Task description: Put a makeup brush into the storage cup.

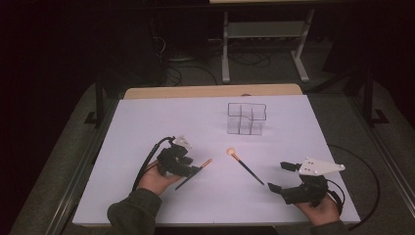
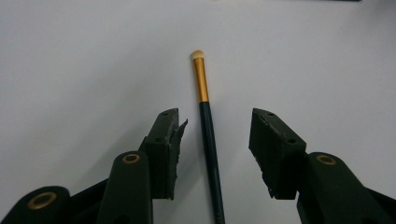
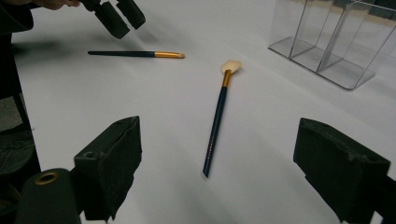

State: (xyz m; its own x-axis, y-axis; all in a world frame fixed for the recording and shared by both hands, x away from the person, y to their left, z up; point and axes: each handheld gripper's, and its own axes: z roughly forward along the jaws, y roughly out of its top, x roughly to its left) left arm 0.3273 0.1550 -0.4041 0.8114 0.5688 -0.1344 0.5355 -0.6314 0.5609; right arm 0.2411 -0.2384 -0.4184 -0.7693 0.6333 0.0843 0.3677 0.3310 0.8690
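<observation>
Slim brush (image 2: 207, 140), the one with the small pale tip and gold ferrule, lies flat on the white table (image 1: 147, 127) right between the jaws of my left gripper (image 2: 215, 140). Its dark handle runs straight away from me along the gripper's own line, tip pointing outward, so the long axis sits parallel to my jaws and not across them. Both pads stand off the handle with bare table showing on each side, the handle a little nearer the left pad; I am holding nothing yet. The jaws are about half open.

From the high view, this brush (image 1: 194, 174) lies on the near left part of the table, slanting up and to the right from my left gripper (image 1: 188, 169), which sits over its butt end.

Fan brush (image 3: 218, 122) lies well apart, nearer the middle, with its pale head pointing toward the clear organizer (image 3: 327, 42) at the far side. My right gripper (image 3: 217, 172) faces it with jaws spread wide and empty, the butt of that handle lying just ahead of them.

So my left hand is the nearer one for the slim brush. I judge the squeeze only needs to come straight in from both sides, low enough to catch such a thin handle against the table.
</observation>
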